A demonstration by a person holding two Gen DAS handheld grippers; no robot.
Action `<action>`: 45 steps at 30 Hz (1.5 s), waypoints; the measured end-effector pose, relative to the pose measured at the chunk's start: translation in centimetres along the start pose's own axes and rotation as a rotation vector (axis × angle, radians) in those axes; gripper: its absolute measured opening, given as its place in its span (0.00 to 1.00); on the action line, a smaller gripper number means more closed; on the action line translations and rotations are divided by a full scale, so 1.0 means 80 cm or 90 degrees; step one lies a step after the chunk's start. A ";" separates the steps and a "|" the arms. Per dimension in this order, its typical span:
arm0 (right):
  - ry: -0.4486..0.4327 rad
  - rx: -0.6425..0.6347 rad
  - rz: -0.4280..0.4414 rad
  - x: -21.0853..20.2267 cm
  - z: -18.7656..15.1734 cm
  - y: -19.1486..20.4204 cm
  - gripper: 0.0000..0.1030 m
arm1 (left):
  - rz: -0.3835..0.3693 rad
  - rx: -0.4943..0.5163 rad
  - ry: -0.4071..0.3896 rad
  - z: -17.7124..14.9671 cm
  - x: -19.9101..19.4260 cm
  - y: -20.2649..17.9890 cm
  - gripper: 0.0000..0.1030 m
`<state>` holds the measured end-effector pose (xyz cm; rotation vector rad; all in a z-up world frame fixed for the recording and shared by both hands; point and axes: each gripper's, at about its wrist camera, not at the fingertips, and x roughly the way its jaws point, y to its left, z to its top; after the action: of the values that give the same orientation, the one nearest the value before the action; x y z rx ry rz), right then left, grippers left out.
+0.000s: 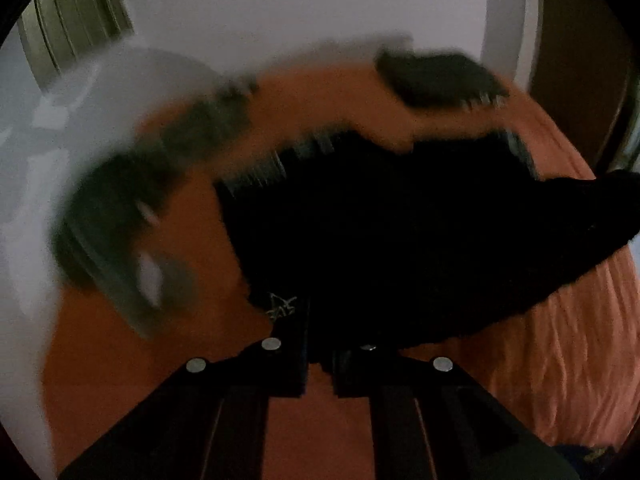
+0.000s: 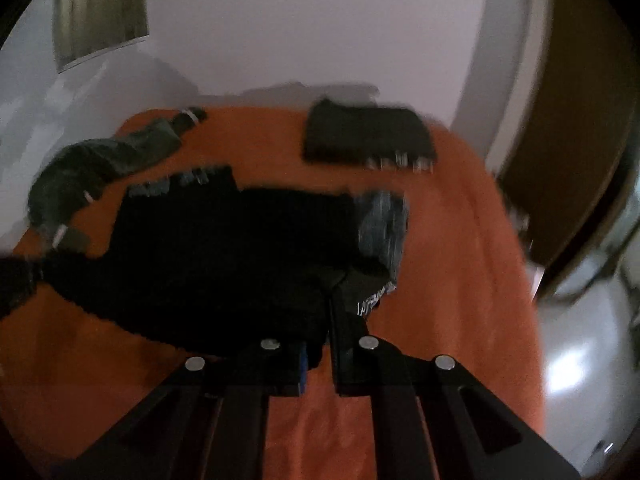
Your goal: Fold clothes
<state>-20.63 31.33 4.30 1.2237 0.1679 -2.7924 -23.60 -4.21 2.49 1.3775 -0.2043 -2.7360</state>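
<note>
Spread across a wide orange bedcover [image 2: 460, 240], a black knitted garment with grey striped cuffs [image 2: 224, 256], lying near the middle of that cover and rising at its near edge toward both cameras. Clamped on the near edge of the black garment, the left gripper [image 1: 320, 344]: jaws drawn almost together, dark cloth pinched between them, a small pale printed mark on the fabric just beside the left finger. Likewise clamped on the same garment, the right gripper [image 2: 324, 332]: jaws nearly together, a fold of black cloth caught between them, a patch of white lettering on the fabric just right of the fingers. Visible at the left edge of the right wrist view, the garment's far corner lifted off the orange bedcover, though what carries it there cannot be told. At the far side of the bedcover, against the pale wall, a folded dark charcoal garment with light stripes along one edge [image 2: 368, 140], well apart from the black one. Along the bedcover's far left corner, a crumpled dark green garment [image 2: 100, 164], unfolded, near but not touching the black garment. Much motion blur in the left wrist view, so finer detail unreadable.
</note>
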 end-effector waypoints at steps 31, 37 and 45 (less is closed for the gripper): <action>-0.118 0.139 0.051 -0.002 0.489 -0.077 0.06 | 0.023 -0.172 -0.212 0.425 -0.099 0.068 0.07; -0.260 0.136 0.070 -0.063 0.462 -0.099 0.06 | -0.029 -0.161 -0.384 0.382 -0.161 0.053 0.07; -0.172 0.164 0.120 0.024 0.170 -0.092 0.06 | -0.123 -0.121 -0.251 0.096 -0.020 0.017 0.07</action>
<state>-32.75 36.73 12.53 0.8345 -0.3170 -2.8345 -28.80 -4.67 8.47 0.8422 0.1751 -3.0654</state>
